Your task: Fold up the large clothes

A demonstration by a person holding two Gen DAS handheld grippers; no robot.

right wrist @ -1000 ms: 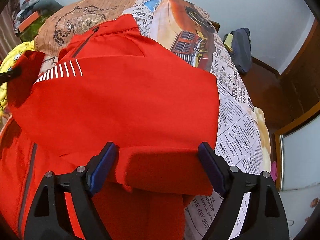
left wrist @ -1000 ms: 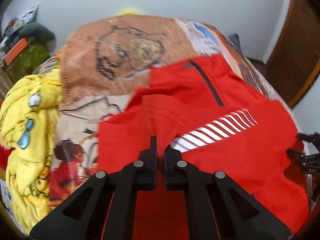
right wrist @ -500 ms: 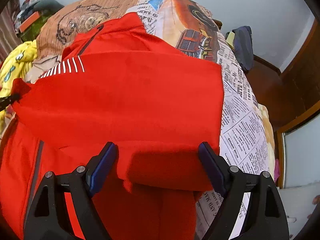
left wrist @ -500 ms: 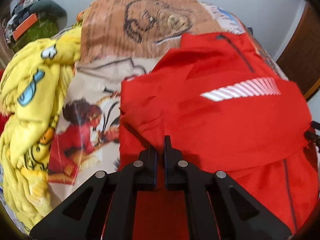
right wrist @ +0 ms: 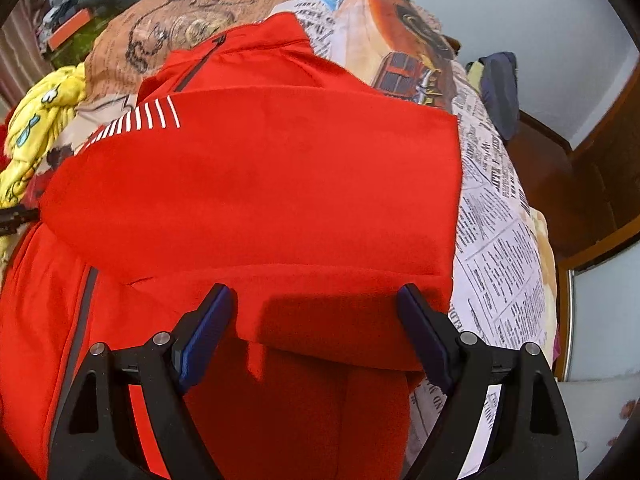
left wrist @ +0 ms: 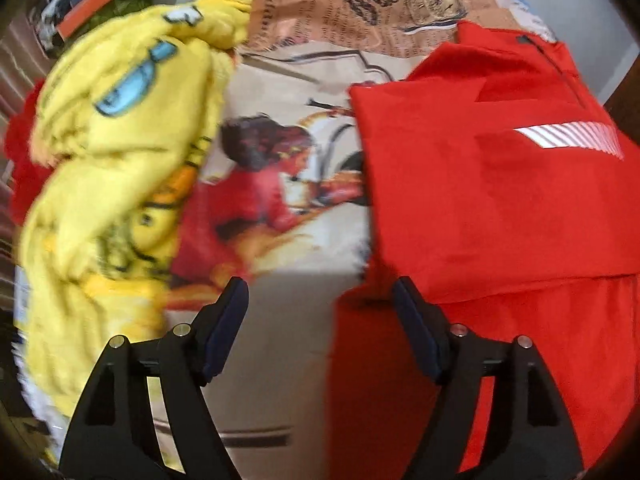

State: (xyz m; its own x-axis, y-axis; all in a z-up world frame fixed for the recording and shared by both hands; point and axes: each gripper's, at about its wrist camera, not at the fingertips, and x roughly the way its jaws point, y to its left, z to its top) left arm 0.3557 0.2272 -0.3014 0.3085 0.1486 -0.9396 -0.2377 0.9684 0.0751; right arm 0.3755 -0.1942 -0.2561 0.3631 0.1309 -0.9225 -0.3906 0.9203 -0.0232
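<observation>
While the red jacket (right wrist: 260,184) lies partly folded on the bed's printed sheet (right wrist: 496,248), both claws stand spread and hold nothing. Over bare sheet hangs the left claw (left wrist: 320,300), with the jacket's edge at its right finger. Directly above the folded red cloth hangs the right claw (right wrist: 316,308). Beside the jacket is a yellow blanket (left wrist: 116,168).

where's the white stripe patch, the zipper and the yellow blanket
white stripe patch (left wrist: 568,138): left wrist view, middle of the stripes
zipper (right wrist: 198,68): right wrist view, midway along the dark line
yellow blanket (left wrist: 108,168): left wrist view, middle of the crumpled heap
</observation>
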